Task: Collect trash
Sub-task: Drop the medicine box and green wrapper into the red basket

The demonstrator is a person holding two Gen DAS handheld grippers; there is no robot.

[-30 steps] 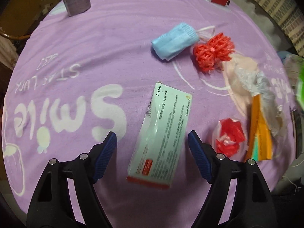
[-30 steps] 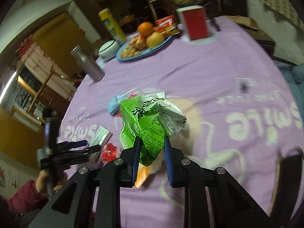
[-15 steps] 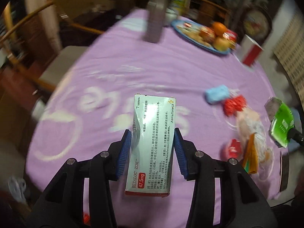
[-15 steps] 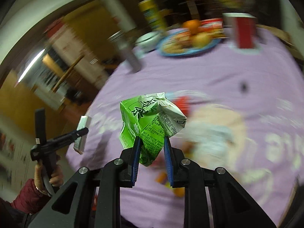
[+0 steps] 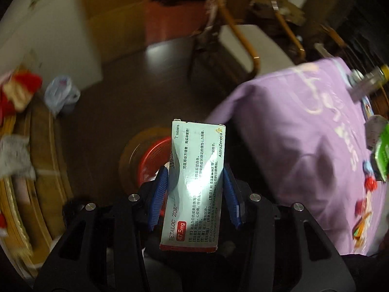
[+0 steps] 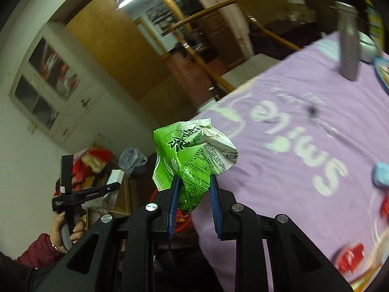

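My left gripper (image 5: 195, 182) is shut on a white medicine box (image 5: 197, 185) and holds it off the table, above a red bin (image 5: 150, 160) on the dark floor. The same left gripper (image 6: 114, 186) with the medicine box (image 6: 115, 176) shows at the lower left of the right wrist view, held by a person's hand (image 6: 62, 228). My right gripper (image 6: 194, 187) is shut on a crumpled green wrapper (image 6: 192, 153), near the edge of the purple tablecloth (image 6: 304, 146). The green wrapper (image 5: 383, 153) also appears at the right edge of the left wrist view.
Red, blue and orange scraps (image 6: 350, 258) lie on the purple cloth (image 5: 304, 133) at the right. A metal flask (image 6: 349, 41) stands at the far end. A wooden chair (image 5: 252, 41) stands by the table. A plastic bag (image 5: 60, 95) and a wooden bench (image 5: 36, 158) are to the left.
My left gripper closed on the medicine box, lifted it and swung off the table to above the red bin. My right gripper carried the green wrapper leftward toward the table's edge.
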